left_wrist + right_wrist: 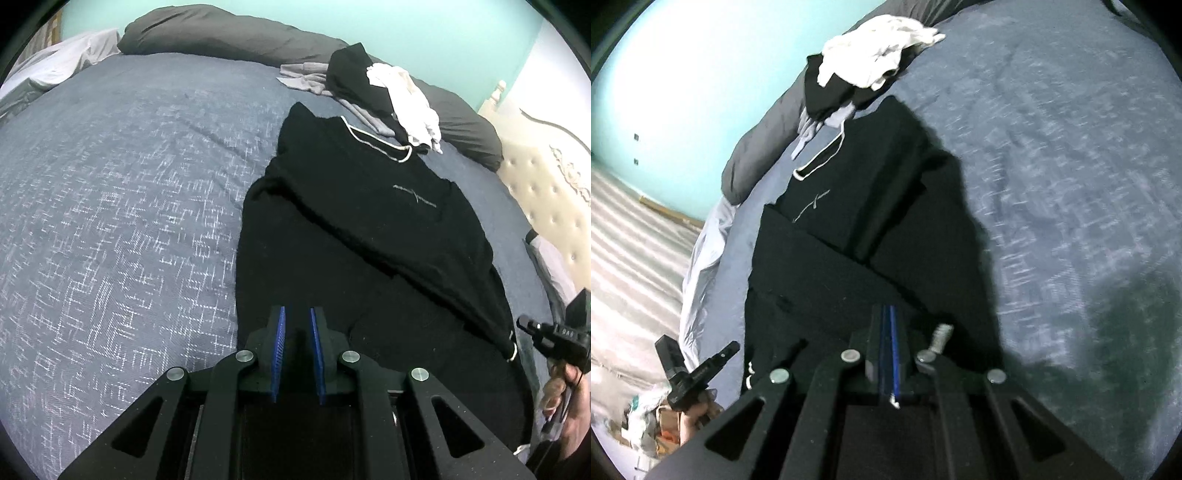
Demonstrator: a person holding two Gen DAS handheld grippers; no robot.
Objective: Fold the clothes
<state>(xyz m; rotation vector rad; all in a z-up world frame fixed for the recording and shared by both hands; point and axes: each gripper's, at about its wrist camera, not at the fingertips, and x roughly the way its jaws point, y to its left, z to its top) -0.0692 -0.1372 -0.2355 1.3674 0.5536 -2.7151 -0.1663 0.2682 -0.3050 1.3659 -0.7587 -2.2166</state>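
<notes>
A black T-shirt (388, 229) with a white-trimmed collar lies face up on the blue-grey bedspread (122, 192), its sides folded inward. In the left wrist view my left gripper (297, 310) is over the shirt's near left part. Its blue pads (280, 350) stand a narrow gap apart, with black cloth of the hem filling that gap. In the right wrist view the T-shirt (857, 206) runs up under my right gripper (888, 308). That gripper's pads are pressed together on the near hem, with a white fleck of trim at their base.
A pile of black, grey and white clothes (402, 96) sits past the collar, against a long dark grey pillow (229, 33). A padded cream board (546, 192) borders the bed at the right. A hand (569, 391) holds the other tool's black handle. Floor (631, 258) lies beside the bed.
</notes>
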